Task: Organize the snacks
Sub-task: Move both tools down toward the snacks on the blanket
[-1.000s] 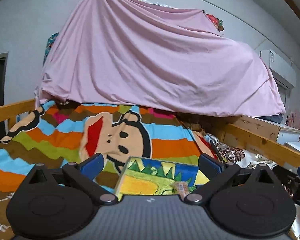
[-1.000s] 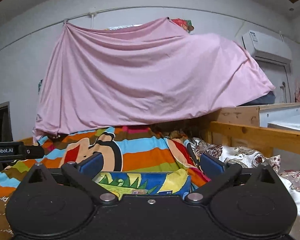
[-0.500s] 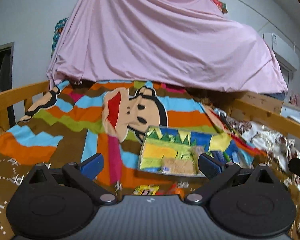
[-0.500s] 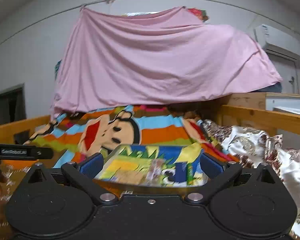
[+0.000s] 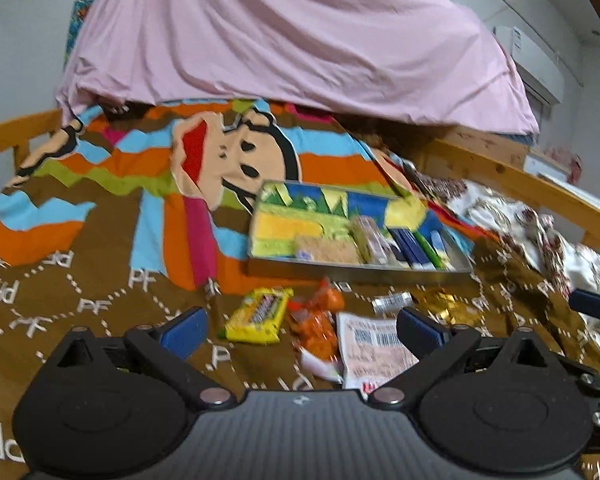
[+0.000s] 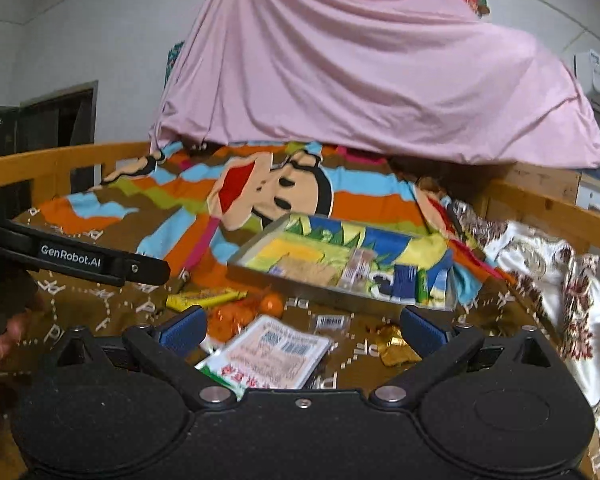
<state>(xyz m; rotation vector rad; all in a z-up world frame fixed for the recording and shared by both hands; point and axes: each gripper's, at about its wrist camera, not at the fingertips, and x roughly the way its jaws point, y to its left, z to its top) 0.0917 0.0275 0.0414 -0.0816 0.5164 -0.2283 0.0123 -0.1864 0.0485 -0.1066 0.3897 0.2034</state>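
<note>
We hold 2 grippers above a bed, left gripper [image 5: 300, 328] and right gripper [image 6: 300, 326], both spread wide and empty. Loose snacks lie below on the brown blanket [image 5: 100, 280]: yellow packet [image 5: 260, 314], orange wrappers [image 5: 316, 320], white packet [image 6: 272, 354]. A tray [image 5: 356, 270] with more snacks sits just beyond.

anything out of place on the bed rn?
Yes: several snacks lie loose on the blanket in front of the tray instead of inside it: a yellow candy pack, orange wrappers, a white printed packet, a small silver packet and gold wrappers. Both claws, left and right, are open and empty.
</note>
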